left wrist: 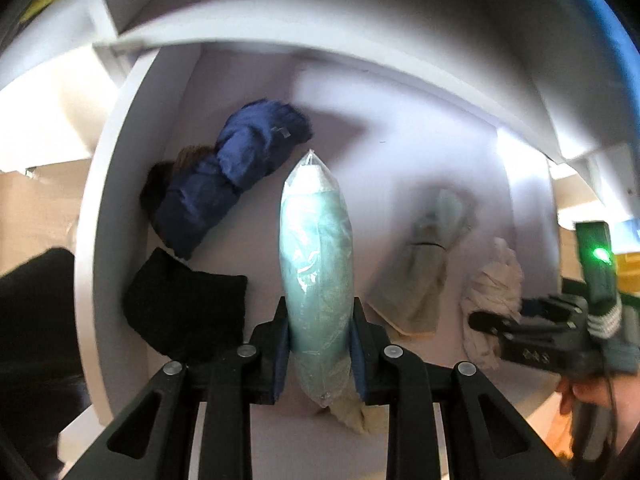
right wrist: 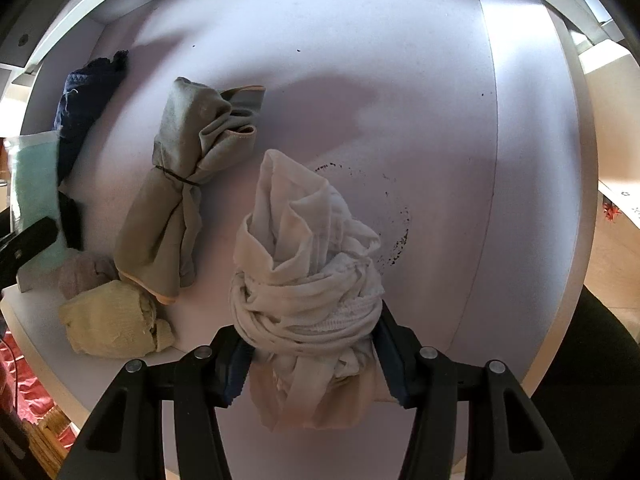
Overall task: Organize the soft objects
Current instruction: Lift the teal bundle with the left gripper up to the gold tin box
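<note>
From the left wrist, the left gripper (left wrist: 320,344) is clamped on a bagged teal cloth (left wrist: 316,264) above the white shelf (left wrist: 400,112). From the right wrist, the right gripper (right wrist: 312,356) squeezes a white cloth bundle (right wrist: 308,276) on that shelf, beside a grey-green tied cloth (right wrist: 180,200).

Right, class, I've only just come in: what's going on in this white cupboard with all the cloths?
A person is sorting soft things on a white shelf, with a gripper in each hand. The left gripper is clamped on a teal cloth sealed in clear plastic. The right gripper grips a knotted white cloth bundle. On the shelf lie a navy garment, a black cloth, a tied grey-green cloth and a yellow cloth.
</note>
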`<state>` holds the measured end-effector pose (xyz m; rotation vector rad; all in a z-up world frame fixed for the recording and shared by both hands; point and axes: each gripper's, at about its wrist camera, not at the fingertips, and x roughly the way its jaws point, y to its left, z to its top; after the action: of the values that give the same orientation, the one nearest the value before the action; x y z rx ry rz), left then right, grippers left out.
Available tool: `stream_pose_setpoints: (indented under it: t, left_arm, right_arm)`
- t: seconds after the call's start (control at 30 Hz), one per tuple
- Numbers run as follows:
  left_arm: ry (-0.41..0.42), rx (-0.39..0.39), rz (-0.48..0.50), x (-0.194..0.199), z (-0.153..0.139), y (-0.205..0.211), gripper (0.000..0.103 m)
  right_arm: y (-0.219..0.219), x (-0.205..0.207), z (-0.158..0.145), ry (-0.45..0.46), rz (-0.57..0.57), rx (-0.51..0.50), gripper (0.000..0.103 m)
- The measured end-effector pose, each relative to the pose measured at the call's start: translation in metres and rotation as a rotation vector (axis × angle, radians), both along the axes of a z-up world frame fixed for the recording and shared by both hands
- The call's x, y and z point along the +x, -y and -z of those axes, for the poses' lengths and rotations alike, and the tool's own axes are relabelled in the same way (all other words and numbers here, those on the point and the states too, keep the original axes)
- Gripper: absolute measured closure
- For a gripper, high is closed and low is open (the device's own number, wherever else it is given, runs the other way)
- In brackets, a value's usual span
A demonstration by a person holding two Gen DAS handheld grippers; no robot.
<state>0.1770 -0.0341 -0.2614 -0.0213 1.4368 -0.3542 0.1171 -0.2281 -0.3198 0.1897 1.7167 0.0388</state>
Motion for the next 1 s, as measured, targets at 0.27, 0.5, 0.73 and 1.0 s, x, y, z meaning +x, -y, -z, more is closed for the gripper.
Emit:
stream_pose_setpoints:
  t: [0.27, 0.5, 0.73, 1.0]
  left_arm:
    - [0.117, -0.029, 0.134, -0.011, -0.063, 0.015, 0.077]
    - [0.206, -0.05, 0.212, -0.021, -0.108, 0.017, 0.077]
    - [0.282, -0.074, 0.283, -0.03, -0.153, 0.024, 0.077]
    - [0.34, -0.132, 0.298, -0.018, -0.217, 0.033, 0.077]
  right_arm:
    - [0.003, 0.003, 0.004, -0.006, 0.017, 0.012, 0.048]
    - [0.005, 0.003, 0.005, -0.006, 0.018, 0.013, 0.048]
    - [0.006, 0.003, 0.004, -0.007, 0.019, 0.014, 0.048]
    - [0.005, 0.002, 0.004, -0.005, 0.013, 0.008, 0.048]
